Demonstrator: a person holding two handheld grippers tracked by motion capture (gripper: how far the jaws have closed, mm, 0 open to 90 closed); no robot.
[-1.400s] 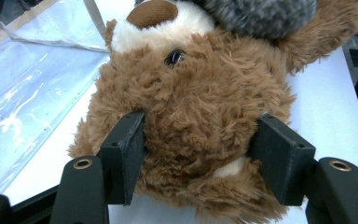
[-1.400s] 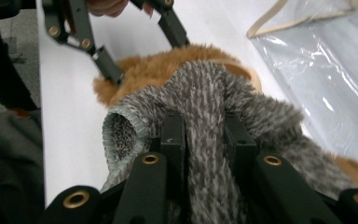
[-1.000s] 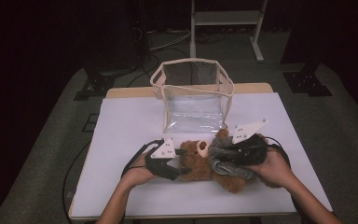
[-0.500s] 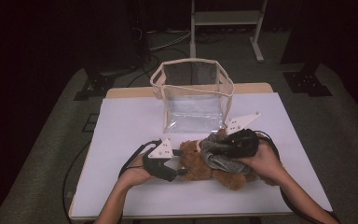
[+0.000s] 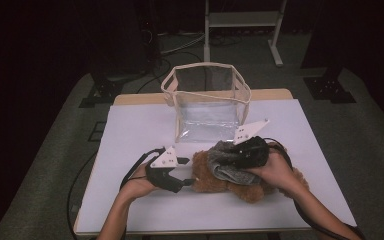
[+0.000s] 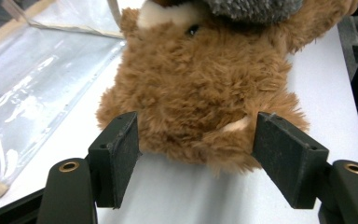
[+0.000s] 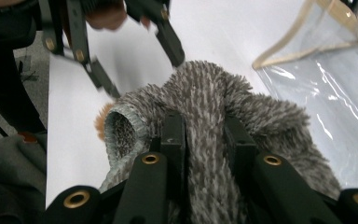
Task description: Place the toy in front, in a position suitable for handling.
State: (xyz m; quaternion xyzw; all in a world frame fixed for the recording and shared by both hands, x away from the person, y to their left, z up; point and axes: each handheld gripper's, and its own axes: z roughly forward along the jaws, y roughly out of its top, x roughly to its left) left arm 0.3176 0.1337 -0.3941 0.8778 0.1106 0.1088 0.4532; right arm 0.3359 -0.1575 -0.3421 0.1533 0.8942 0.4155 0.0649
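text: none legible | labels: none | brands: none | numbers: none | signs: none | checked: plush bear (image 5: 230, 180), grey knit garment (image 7: 223, 112), clear bag (image 5: 207, 107), white surface (image 5: 140, 125), gripper bodies — no lettering can be read on any of them

Clear bag (image 5: 207, 102) blocking table (image 5: 130, 130) rear-ctr; free room L & R of it
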